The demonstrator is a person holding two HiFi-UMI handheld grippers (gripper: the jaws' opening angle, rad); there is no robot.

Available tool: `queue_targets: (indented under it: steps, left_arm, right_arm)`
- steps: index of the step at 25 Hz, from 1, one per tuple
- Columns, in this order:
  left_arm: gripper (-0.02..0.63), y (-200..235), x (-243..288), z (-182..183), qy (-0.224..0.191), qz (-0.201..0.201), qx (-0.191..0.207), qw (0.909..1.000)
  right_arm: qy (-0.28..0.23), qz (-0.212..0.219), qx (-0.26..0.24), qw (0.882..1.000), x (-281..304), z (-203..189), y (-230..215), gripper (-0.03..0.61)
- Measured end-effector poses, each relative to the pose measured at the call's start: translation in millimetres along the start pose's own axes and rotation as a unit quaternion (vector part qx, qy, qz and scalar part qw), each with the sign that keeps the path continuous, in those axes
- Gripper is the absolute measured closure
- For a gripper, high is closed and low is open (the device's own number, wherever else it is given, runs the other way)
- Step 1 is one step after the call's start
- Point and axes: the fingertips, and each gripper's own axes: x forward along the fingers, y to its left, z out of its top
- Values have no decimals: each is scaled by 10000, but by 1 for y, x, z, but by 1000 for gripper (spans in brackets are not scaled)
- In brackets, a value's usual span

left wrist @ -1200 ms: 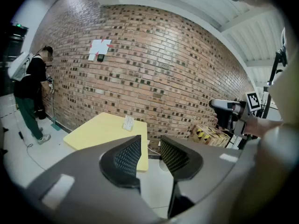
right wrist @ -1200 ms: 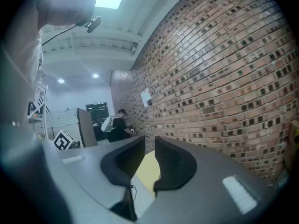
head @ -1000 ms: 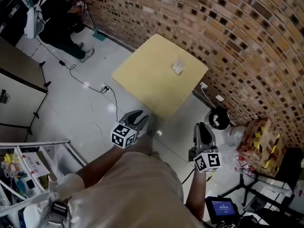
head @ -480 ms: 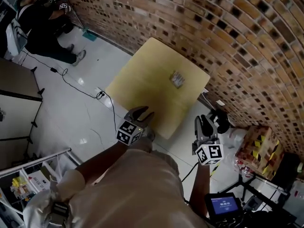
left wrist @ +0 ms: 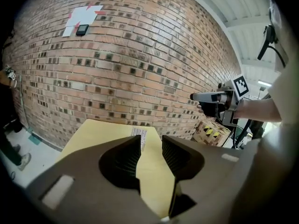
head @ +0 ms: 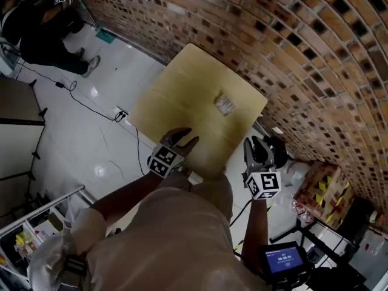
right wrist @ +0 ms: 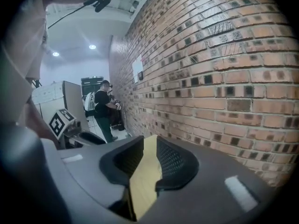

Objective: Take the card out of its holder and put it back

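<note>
Your left gripper (head: 183, 139) hangs over the near edge of the pale yellow square table (head: 182, 96). Its dark ribbed jaws stand a little apart. Nothing is between them; in the left gripper view only bare tabletop shows through the gap.

The small clear holder with the white printed card (head: 225, 103) sits on the table ahead of that gripper and a little to its right, towards the far side by the red-brown brick wall (head: 291, 47). It is well apart from both grippers. In the left gripper view it peeks out just above the tip of the left jaw. I cannot tell whether it stands up or lies flat.

Your right gripper (head: 259, 149) is off the table, just beyond its near right corner and beside the wall. Its jaws are opening, with a narrow gap between them. No object is in the gap; the right gripper view shows only a strip of the yellow table through it.

Further right of the right gripper, a cardboard box with yellow and black markings (head: 321, 187) stands on the floor. Far off to the left of your left gripper, a person in dark clothes (head: 36, 26) is down by the foot of the wall.
</note>
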Motion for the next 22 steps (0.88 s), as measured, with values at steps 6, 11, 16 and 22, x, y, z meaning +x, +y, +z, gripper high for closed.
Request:
queue_targets:
  steps: [6, 11, 16, 22]
  left_arm:
    - [453, 4, 23, 2, 112, 148, -127, 9997]
    - [453, 9, 36, 12, 67, 585, -277, 9979]
    - [453, 12, 56, 8, 242, 1184, -492, 9915]
    - [453, 6, 78, 9, 389, 1763, -675, 9813]
  right_arm:
    - [366, 196, -179, 9990, 36, -15, -24, 491]
    - [776, 533, -433, 9946, 77, -36, -50, 491]
    - [1212, 1021, -717, 9848, 127, -71, -74, 477]
    - [1867, 1542, -930, 9658, 183, -131, -97, 449]
